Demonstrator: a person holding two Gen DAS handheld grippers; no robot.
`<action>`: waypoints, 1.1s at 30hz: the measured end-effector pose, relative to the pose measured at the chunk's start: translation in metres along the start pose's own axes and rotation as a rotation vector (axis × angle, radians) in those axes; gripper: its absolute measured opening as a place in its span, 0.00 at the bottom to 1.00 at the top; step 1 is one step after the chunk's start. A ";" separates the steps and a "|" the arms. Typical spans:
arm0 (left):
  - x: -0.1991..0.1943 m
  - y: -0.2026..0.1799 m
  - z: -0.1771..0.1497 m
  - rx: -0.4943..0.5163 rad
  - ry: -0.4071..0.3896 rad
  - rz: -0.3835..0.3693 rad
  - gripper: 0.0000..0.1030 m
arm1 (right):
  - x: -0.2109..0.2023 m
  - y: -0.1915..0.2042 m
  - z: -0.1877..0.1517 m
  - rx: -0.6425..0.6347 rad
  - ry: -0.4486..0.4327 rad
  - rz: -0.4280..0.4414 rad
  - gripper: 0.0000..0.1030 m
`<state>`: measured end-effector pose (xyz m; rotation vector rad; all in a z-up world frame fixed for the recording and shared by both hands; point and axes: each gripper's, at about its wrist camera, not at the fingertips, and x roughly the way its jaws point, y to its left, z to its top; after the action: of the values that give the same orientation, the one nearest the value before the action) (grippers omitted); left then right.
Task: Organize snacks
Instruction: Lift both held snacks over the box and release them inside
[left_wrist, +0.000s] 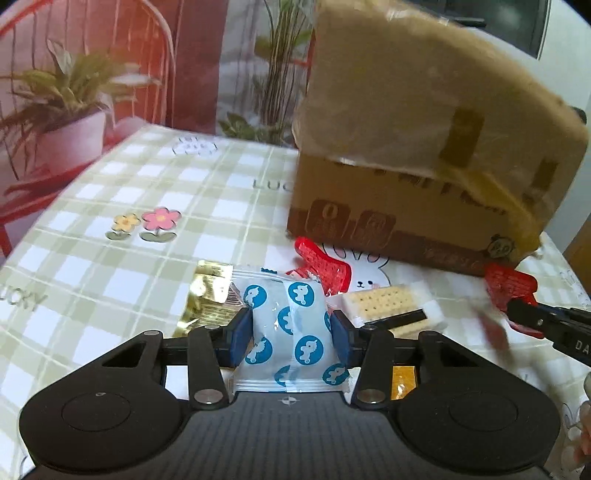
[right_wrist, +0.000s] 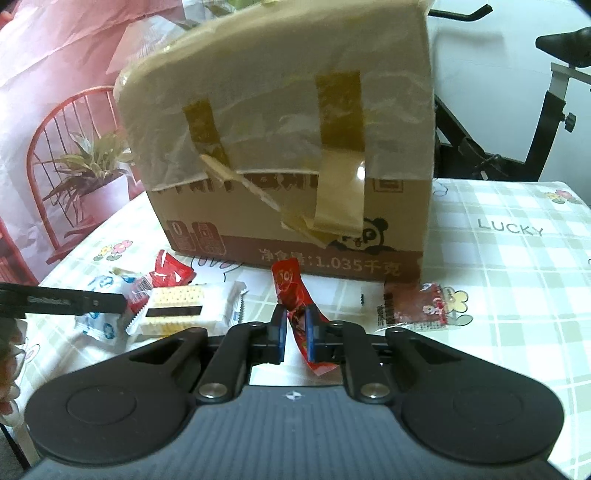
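Your left gripper is held low and level over the near part of the checked tablecloth, its blue pads pressed into both sides of a white snack packet with blue seahorse dots; the packet buckles between them. Your right gripper sits at the same low, level pose and is clamped on a red wrapper, which stands up twisted between the pads, its lower end curling out below.

Cardboard box: stands on the table beyond both grippers, toward the far edge. Its flap is taped with brown and clear strips, one strip peeling loose. Contents not visible from either camera.

On the cloth in front of the box:
- cracker pack, just beside your left gripper on its right
- gold foil packet, partly under the seahorse packet
- second red wrapper, touching the cracker pack's far end
- dark red sachet, near the box's right corner, apart from the rest

Hard to read:
- an orange item is mostly hidden behind the left gripper's linkage
- left view is motion-blurred near the right gripper's tip
- box printing is partly covered by tape
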<state>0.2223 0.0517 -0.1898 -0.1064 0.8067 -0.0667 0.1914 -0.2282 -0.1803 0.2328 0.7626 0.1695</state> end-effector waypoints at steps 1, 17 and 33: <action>-0.006 0.000 0.000 -0.005 -0.008 -0.001 0.47 | -0.002 -0.001 0.001 0.003 -0.004 0.008 0.11; -0.057 -0.020 0.003 0.050 -0.140 -0.014 0.47 | -0.050 0.006 -0.003 0.037 -0.083 0.085 0.11; -0.094 -0.059 0.104 0.143 -0.427 -0.099 0.47 | -0.109 -0.013 0.098 0.103 -0.399 0.137 0.11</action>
<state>0.2317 0.0099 -0.0442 -0.0234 0.3687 -0.1881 0.1838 -0.2803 -0.0431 0.4032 0.3589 0.2061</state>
